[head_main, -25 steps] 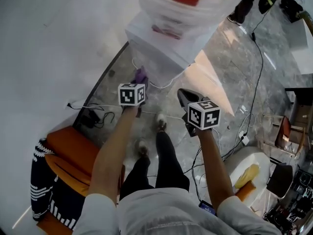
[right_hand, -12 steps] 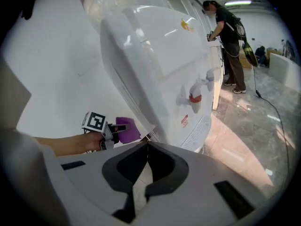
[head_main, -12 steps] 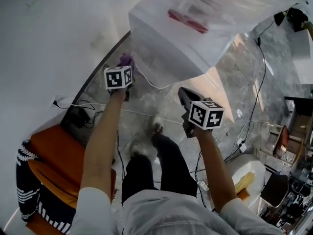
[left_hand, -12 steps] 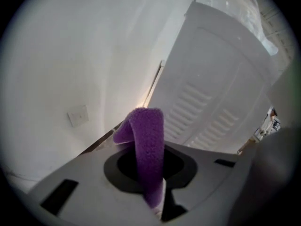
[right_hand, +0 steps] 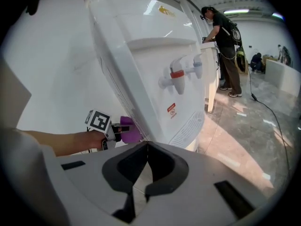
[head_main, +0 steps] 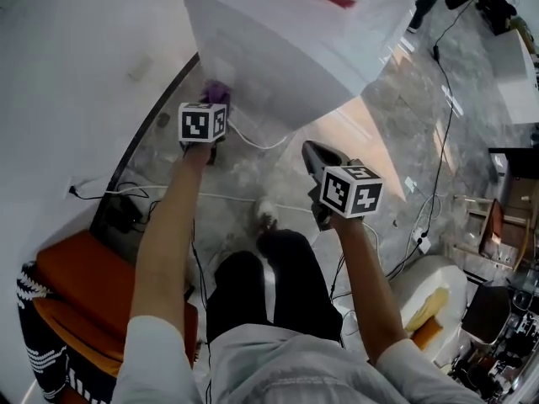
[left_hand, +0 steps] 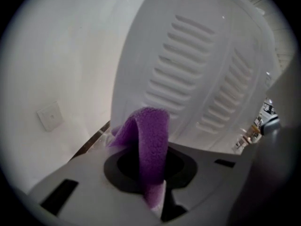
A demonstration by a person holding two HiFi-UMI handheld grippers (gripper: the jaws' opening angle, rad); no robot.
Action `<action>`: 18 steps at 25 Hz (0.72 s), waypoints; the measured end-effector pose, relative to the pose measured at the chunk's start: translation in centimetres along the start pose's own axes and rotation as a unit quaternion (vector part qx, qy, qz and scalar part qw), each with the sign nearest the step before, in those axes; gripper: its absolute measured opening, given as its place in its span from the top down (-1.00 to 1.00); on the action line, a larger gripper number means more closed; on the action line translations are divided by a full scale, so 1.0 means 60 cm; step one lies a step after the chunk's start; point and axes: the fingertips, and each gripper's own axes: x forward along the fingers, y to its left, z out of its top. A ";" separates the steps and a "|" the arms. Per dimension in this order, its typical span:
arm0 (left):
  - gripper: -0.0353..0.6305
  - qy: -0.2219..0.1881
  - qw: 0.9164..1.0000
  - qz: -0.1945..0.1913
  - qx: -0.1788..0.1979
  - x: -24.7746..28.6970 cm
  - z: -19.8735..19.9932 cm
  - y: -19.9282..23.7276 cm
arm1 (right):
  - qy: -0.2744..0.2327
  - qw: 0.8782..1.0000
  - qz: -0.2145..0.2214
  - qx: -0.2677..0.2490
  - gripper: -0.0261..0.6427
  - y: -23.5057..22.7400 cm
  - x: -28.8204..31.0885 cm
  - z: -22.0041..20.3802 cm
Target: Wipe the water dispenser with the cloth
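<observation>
at the far left a wall socket plate (left_hand: 49,116) sits on the white wall. the left gripper (head_main: 210,112) reaches up beside the dispenser, its jaws pinched together on the purple cloth (left_hand: 149,145). the cloth is clamped by its lower end between the fingers, rises out of them and folds over to the left in a loop. its top stands right before the ribbed vents on the white side panel of the water dispenser (left_hand: 207,74); whether it presses on the panel cannot be told. further right, the right gripper (right_hand: 146,147) is held back from the dispenser's front. its jaws are closed tip to tip with nothing between them, pointed below the red and blue taps (right_hand: 177,74). at the far right a person (right_hand: 225,41) stands in the background.
</observation>
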 end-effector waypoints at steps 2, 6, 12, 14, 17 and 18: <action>0.75 0.027 0.998 -0.023 0.045 0.004 -0.022 -0.043 | -0.009 1.000 -0.005 0.010 0.88 0.002 -0.020 -0.002; 0.75 0.061 0.987 -0.057 0.136 -0.012 -0.038 -0.144 | -0.023 0.999 -0.013 0.018 0.88 0.020 -0.076 -0.002; 0.75 0.067 0.986 -0.086 0.129 -0.047 -0.024 -0.240 | -0.032 0.998 -0.041 0.023 0.88 0.030 -0.180 -0.006; 0.75 0.073 0.984 -0.097 0.133 -0.060 -0.018 -0.268 | -0.036 0.997 -0.053 0.033 0.88 0.028 -0.215 -0.010; 0.75 0.077 0.980 -0.123 0.134 -0.087 -0.009 -0.322 | -0.037 0.996 -0.070 0.042 0.88 0.029 -0.265 -0.019; 0.75 0.074 0.979 -0.132 0.133 -0.096 -0.004 -0.339 | -0.037 0.996 -0.074 0.043 0.88 0.031 -0.281 -0.020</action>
